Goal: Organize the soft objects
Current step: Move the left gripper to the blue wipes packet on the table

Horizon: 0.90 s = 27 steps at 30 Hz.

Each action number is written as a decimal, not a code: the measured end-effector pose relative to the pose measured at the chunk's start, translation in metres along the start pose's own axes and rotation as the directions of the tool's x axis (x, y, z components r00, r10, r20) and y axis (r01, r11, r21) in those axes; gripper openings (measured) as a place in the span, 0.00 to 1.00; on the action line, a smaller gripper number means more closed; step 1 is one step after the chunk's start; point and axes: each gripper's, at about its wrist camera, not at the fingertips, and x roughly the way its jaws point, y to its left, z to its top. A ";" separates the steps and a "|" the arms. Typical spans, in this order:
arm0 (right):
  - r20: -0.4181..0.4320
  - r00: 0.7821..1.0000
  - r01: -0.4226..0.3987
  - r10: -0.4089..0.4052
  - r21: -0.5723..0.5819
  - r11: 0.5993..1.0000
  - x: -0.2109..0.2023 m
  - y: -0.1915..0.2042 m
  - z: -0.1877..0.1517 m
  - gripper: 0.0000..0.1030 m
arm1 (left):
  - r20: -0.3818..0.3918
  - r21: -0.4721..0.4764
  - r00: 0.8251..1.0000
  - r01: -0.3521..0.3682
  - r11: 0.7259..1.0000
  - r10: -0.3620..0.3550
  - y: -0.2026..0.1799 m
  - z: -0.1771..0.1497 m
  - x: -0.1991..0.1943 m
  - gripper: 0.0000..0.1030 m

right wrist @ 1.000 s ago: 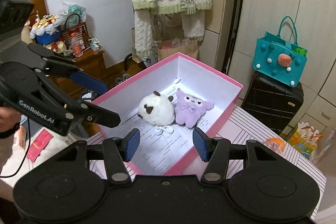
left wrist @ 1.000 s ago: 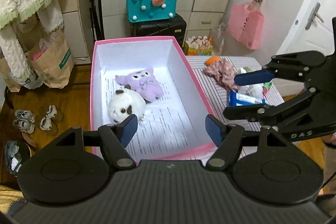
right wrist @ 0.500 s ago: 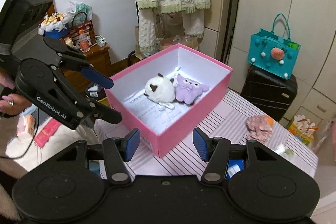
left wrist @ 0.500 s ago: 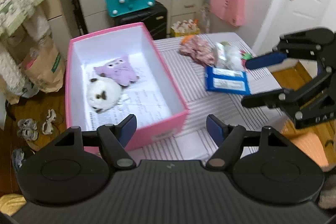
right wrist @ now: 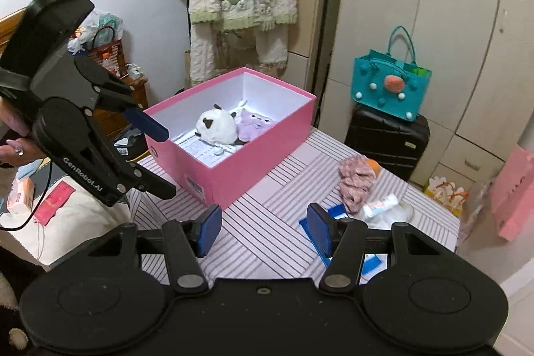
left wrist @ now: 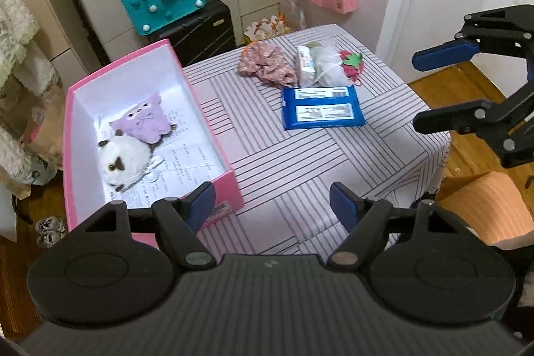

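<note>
pink box (left wrist: 213,122) with white plush (left wrist: 125,157), purple plush (left wrist: 143,122), both hand-held grippers (left wrist: 272,206) (right wrist: 263,229) spread, empty

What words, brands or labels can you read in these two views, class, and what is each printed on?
"GenRobot.AI": on the left tool.
Blue pack: label print too small to read.
Paper sheet in the pink box: lines blurred.
Box sticker: unreadable.

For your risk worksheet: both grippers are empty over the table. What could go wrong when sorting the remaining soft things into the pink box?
1. The floral cloth, tissue pack and strawberry plush touch, so one grasp might drag the others.
2. The blue wipes pack lies flat, so the jaws may slip.
</note>
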 end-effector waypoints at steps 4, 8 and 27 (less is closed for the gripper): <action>-0.001 1.000 -0.003 0.003 0.029 1.000 0.000 -0.012 -0.016 0.64 | 0.003 0.017 1.000 0.030 0.999 -0.030 -0.011 0.008 0.012 0.73; -0.007 1.000 -0.002 0.003 0.080 0.997 0.010 -0.028 -0.036 0.64 | -0.008 0.032 0.999 0.048 0.998 -0.047 -0.020 0.017 0.035 0.73; 0.027 0.993 0.111 -0.118 0.187 0.976 0.098 -0.093 -0.109 0.70 | 0.071 -0.059 0.992 0.110 0.992 -0.106 -0.025 0.059 0.159 0.69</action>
